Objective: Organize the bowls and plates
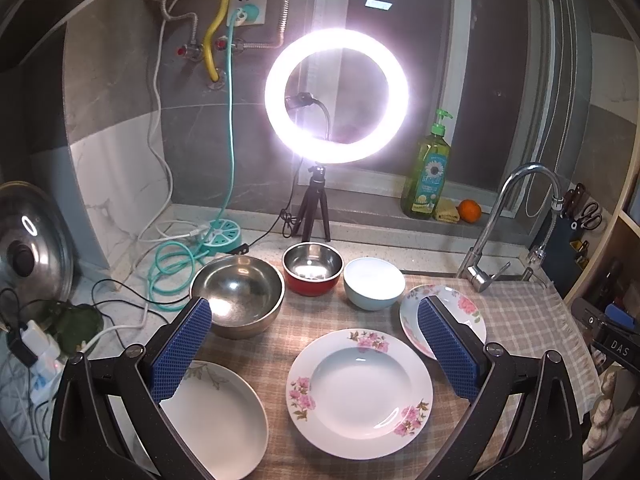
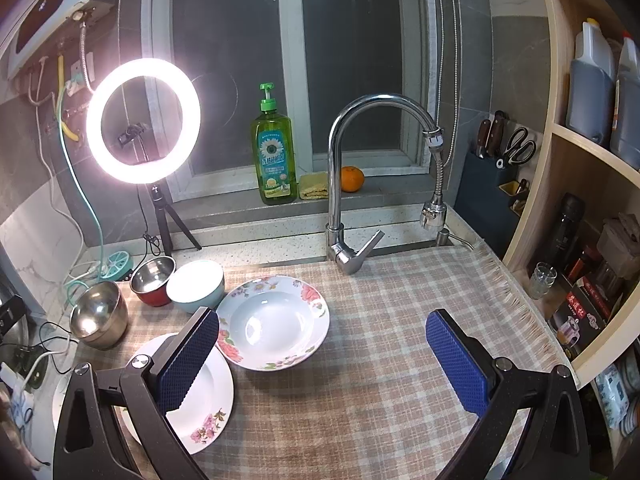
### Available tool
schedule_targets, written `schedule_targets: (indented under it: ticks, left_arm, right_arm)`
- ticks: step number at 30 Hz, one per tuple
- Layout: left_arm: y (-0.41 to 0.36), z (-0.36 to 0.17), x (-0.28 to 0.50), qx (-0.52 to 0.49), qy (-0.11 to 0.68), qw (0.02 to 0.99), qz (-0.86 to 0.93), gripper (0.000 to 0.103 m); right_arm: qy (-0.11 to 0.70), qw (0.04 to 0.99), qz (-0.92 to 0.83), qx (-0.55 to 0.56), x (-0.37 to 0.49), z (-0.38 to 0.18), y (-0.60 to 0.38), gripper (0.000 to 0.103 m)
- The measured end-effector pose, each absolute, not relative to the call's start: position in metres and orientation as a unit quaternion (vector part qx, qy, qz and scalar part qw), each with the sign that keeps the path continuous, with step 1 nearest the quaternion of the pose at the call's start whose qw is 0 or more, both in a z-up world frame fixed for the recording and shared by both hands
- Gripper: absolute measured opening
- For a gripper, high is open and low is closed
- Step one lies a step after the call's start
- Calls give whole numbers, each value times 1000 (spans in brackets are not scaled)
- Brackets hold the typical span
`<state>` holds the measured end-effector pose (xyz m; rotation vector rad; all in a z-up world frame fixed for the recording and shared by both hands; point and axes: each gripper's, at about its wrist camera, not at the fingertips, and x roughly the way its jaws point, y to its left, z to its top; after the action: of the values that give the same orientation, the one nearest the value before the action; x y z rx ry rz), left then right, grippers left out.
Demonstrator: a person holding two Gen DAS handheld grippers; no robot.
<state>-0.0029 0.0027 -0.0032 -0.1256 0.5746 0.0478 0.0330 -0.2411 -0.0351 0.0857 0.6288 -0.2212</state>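
Writing first: the letters "DAS" are showing in white on a dark block (image 1: 619, 347) at the right edge of the left wrist view. The green soap bottle (image 2: 274, 152) on the far windowsill is carrying a sunflower label, its print too small to read, and the dark box (image 2: 580, 316) on the right shelf is wearing red characters I cannot make out.

Now the count. Three plates are lying on the checked cloth (image 2: 380, 340): a pink-flowered plate (image 1: 359, 388) near centre, a green-leaf plate (image 1: 216, 420) near left, and a deeper rose-rimmed plate (image 2: 274, 322) further right. Three bowls are lining up behind them, along the far edge of the cloth: a large steel bowl (image 1: 238, 294) on the left, a red-sided steel bowl (image 1: 313, 268) in the middle, a pale blue bowl (image 1: 374, 283) on the right, the last two touching. One ring light (image 1: 336, 96) is blazing at the back, one tap (image 2: 348, 184) is arching over the cloth, one orange (image 2: 352, 179) is sitting beside the soap.

The left gripper (image 1: 314, 354) is hanging over the plates, jaws spread wide, pinching nothing. The right gripper (image 2: 322, 360) is hovering likewise, fully spread over bare cloth, its left pad (image 2: 186, 358) overlapping the pink-flowered plate.
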Motion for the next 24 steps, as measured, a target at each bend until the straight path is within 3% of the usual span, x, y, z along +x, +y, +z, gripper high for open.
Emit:
schedule_targets:
  ticks: [24]
  left_arm:
    - [0,-1,-2,-59,285,956,22,102]
  right_arm:
    - [309,944,-108,42,32,-35,-241,103]
